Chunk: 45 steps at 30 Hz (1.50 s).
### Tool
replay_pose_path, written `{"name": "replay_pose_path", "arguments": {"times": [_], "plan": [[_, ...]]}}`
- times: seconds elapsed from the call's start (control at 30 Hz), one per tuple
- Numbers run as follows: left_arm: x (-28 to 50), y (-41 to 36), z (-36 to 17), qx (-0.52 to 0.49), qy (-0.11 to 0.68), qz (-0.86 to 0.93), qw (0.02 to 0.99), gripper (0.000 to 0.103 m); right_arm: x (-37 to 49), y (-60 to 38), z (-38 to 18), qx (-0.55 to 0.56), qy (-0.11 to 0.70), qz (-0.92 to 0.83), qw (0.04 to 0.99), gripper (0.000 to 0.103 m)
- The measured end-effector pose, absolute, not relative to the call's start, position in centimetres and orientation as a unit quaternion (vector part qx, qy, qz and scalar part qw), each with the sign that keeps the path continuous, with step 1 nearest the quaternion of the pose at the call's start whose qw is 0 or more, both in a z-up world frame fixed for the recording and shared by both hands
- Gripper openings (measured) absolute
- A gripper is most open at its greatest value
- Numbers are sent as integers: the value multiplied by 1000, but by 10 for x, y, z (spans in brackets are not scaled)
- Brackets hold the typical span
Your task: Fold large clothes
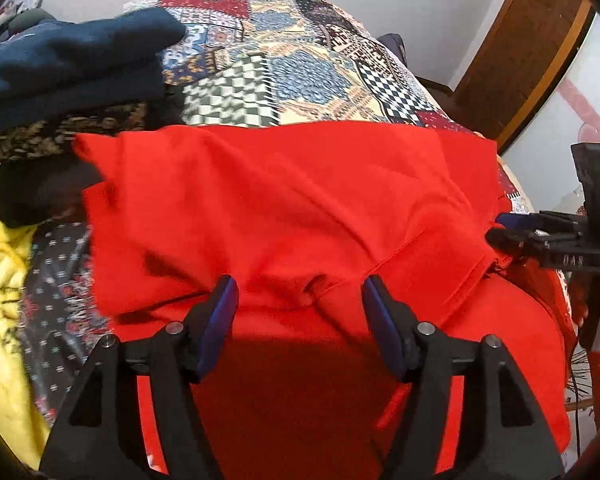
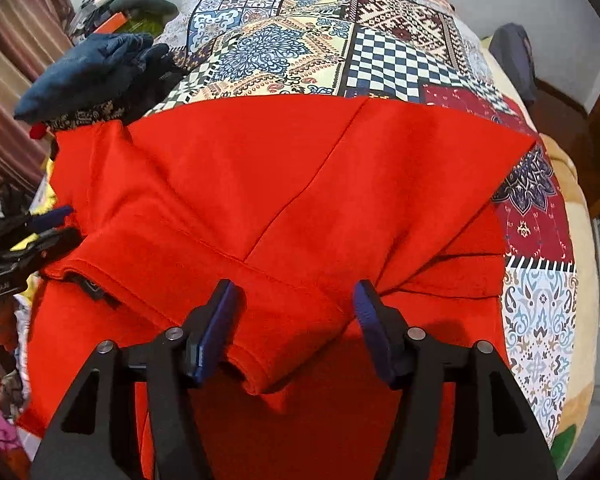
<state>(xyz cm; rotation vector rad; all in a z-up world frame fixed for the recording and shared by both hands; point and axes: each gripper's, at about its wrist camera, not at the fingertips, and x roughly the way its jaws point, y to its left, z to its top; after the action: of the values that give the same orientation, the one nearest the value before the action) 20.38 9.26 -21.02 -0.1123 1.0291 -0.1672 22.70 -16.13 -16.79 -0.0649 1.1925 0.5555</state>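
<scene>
Red garment (image 1: 284, 200) lies spread across your patchwork bedspread (image 1: 284, 60), folded over on itself, with a seam running diagonally through the upper layer (image 2: 300, 184) in the right wrist view.

Left side, left wrist view: a yellow cloth (image 1: 4, 280) sits at the far left edge, partly over a dark patterned fabric (image 1: 60, 272). Above these, a navy blue garment (image 1: 68, 60) is piled on a black-and-gold printed cloth (image 1: 60, 136), just beside the red garment's upper left corner.

Centre, left wrist view: your left gripper (image 1: 298, 300) points down at the near part of the red garment. Its blue pads (image 1: 220, 320) stand apart, with bunched red fabric between them; the pads do not press on it, so nothing is held. Shadow from the gripper falls on the cloth directly below.

Right side, left wrist view: your right gripper (image 1: 512, 228) comes in from the right edge, its tips at the red garment's right margin. A green light shows on the device body above it. A wooden door frame (image 1: 520, 60) stands beyond the bed.

Right wrist view: your left gripper appears at the left edge (image 2: 56, 224), near a dark label (image 2: 88, 284) on a hem. Your right gripper (image 2: 296, 300) has its jaws parted around a rolled red fold (image 2: 292, 320); the left pad (image 2: 216, 320) lies against the fabric, the right pad stands clear. No grip. Bedspread is bare to the right (image 2: 540, 300).
</scene>
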Motion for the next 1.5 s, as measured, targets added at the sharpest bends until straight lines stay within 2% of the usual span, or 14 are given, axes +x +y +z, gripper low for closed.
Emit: {"name": "replay_pose_path", "arguments": {"times": [0.07, 0.2, 0.33, 0.67, 0.83, 0.93, 1.03, 1.1, 1.13, 1.17, 1.23, 1.27, 1.3, 1.5], "plan": [[200, 107, -197, -63, 477, -57, 875, 70, 231, -169, -161, -24, 549, 248, 798, 57], [205, 149, -178, -96, 436, 15, 895, 93, 246, -190, -148, -9, 533, 212, 819, 60], [226, 185, -184, -143, 439, 49, 886, 93, 269, -210, -148, 24, 526, 171, 833, 68], [276, 222, -257, -271, 482, 50, 832, 93, 323, -237, -195, 117, 577, 144, 796, 69], [279, 232, -289, -334, 489, 23, 806, 92, 339, -230, -208, 138, 574, 170, 789, 69], [273, 235, -291, -351, 473, 17, 808, 85, 344, -223, -210, 132, 568, 176, 793, 67], [266, 232, -284, -335, 465, 19, 819, 72, 348, -218, -211, 125, 562, 183, 797, 51], [260, 229, -276, -317, 461, 25, 829, 58, 352, -217, -213, 130, 561, 191, 795, 31], [259, 223, -271, -295, 462, 31, 836, 54, 352, -217, -212, 133, 559, 193, 795, 26], [258, 218, -267, -274, 464, 36, 841, 46, 352, -216, -210, 134, 556, 198, 796, 22], [256, 203, -257, -223, 466, 51, 855, 35, 347, -215, -202, 124, 543, 198, 806, 20], [255, 196, -251, -203, 466, 54, 860, 23, 345, -213, -198, 118, 536, 199, 812, 18], [253, 192, -248, -205, 465, 40, 860, 15, 342, -213, -193, 110, 528, 198, 818, 18], [239, 163, -196, -139, 430, 28, 892, 15, 323, -222, -151, 94, 481, 206, 847, 15]]}}
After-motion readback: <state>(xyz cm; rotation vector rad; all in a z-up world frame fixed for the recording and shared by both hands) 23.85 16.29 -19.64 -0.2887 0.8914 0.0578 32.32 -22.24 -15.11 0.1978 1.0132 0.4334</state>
